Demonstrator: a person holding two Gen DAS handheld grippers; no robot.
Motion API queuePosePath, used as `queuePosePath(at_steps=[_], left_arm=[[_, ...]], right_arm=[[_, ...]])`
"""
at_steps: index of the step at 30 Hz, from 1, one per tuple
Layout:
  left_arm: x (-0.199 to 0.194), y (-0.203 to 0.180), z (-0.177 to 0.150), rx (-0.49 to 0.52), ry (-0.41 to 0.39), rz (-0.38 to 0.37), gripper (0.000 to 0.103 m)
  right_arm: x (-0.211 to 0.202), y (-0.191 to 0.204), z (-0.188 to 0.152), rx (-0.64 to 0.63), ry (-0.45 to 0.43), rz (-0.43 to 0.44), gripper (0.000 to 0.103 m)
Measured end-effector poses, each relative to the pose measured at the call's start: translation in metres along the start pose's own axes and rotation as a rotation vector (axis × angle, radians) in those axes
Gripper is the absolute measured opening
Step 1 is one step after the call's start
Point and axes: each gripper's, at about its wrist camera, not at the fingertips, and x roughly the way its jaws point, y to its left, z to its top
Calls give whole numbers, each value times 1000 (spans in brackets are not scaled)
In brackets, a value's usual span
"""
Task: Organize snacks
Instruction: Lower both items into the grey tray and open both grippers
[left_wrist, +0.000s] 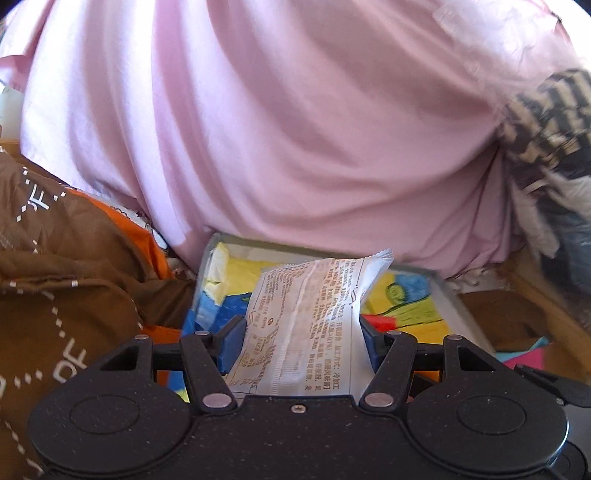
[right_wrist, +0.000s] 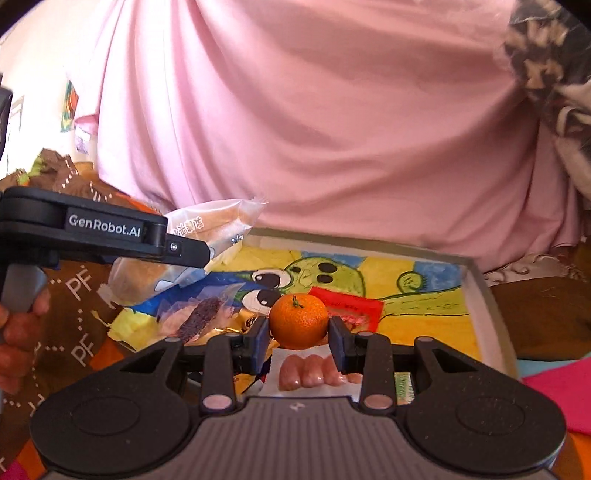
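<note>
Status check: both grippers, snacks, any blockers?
Left gripper shut on bread packet. Right gripper shut on mandarin. Both over tray. No blockers.

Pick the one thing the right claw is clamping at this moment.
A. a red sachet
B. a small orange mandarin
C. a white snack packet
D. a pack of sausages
B: in the right wrist view the right claw has its blue pads pressed on both sides of the mandarin, held above the tray; the white snack packet sits in the left claw.
</note>
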Motion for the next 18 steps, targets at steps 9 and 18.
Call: queuePosePath(at_steps=[9,18], left_arm=[[26,13,-1,-12,70,58,63],[25,11,-2,-3,96,53,77]], right_arm=[[12,8,-11,-9,33,6,41],[-4,3,-8,12,-14,12,85]])
